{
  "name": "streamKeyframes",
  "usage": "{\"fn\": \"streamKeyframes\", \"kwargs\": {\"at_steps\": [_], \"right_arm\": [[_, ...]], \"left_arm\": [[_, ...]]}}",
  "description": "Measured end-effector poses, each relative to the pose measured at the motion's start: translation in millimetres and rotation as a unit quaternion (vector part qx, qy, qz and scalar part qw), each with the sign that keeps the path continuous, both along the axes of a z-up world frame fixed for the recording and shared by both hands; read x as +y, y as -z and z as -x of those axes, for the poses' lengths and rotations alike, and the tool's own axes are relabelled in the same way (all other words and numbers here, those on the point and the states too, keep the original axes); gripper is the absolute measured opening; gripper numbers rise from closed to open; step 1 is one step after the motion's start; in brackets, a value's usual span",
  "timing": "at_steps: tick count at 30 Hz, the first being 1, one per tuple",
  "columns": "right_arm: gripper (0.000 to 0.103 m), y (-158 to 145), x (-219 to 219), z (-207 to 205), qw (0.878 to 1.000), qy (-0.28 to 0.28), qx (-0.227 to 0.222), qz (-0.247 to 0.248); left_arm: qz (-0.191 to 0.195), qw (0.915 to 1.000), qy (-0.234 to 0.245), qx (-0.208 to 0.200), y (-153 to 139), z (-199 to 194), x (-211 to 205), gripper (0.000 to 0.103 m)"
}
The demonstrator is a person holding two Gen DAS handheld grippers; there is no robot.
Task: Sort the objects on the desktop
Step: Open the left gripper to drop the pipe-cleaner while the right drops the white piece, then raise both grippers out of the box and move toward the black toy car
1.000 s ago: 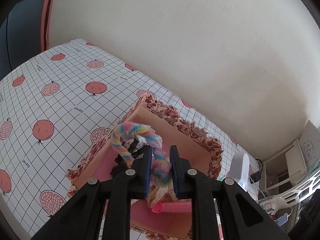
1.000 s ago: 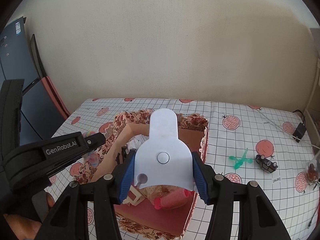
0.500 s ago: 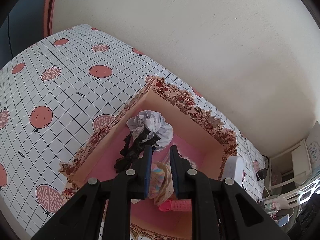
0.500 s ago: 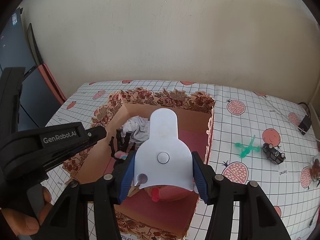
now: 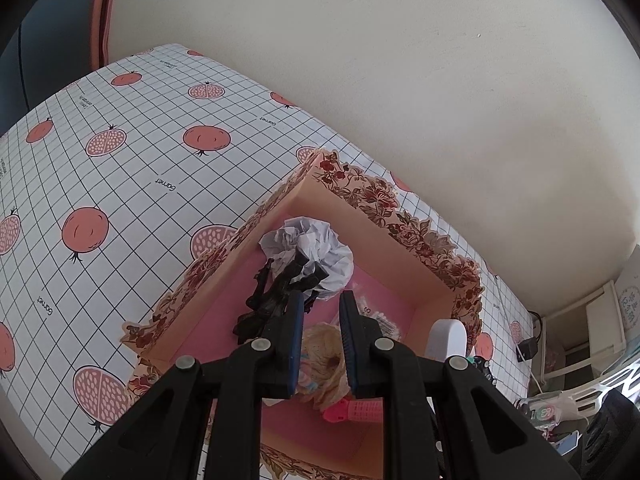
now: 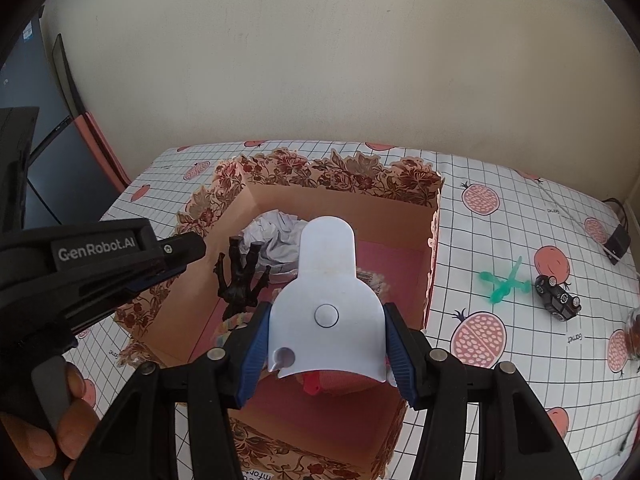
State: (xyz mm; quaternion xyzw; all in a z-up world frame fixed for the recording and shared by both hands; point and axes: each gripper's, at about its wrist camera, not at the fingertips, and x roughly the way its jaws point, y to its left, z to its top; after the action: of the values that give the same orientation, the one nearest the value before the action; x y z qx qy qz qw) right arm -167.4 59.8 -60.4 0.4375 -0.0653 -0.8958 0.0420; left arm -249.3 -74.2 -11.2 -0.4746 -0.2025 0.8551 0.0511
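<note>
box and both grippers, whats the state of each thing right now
floral box: open-topped, holding items
crumpled paper: inside the box
black figure: inside the box
left gripper: shut
right gripper: shut on white plastic piece
toy car: on the tablecloth, outside the box

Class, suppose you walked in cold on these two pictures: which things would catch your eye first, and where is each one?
First, the white plastic piece clamped in the right tongs above the flowery box. Inside the box, a crumpled white paper ball lies beside a black toy figure near the far left corner. Out on the pomegranate-print cloth, right of the box, lie a green plastic toy and a small black car.
</note>
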Motion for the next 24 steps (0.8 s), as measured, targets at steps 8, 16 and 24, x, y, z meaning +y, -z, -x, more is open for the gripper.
{"fn": "streamKeyframes", "kwargs": {"at_steps": [8, 16, 24], "right_arm": [[0.058, 2.7, -2.5, 1.1, 1.0, -0.004, -0.013, -0.008], [0.064, -1.6, -1.2, 0.9, 1.0, -0.007, -0.013, -0.012], [0.067, -9.1, 5.3, -0.9, 1.0, -0.003, -0.004, -0.008]], "left_arm": [[-0.001, 1.0, 0.001, -0.009, 3.3, 1.3, 0.7, 0.019], [0.008, 0.9999, -0.001, -0.01, 1.7, -0.4, 2.2, 0.031], [0.024, 0.9997, -0.004, -0.003, -5.8, -3.1, 8.1, 0.045]]}}
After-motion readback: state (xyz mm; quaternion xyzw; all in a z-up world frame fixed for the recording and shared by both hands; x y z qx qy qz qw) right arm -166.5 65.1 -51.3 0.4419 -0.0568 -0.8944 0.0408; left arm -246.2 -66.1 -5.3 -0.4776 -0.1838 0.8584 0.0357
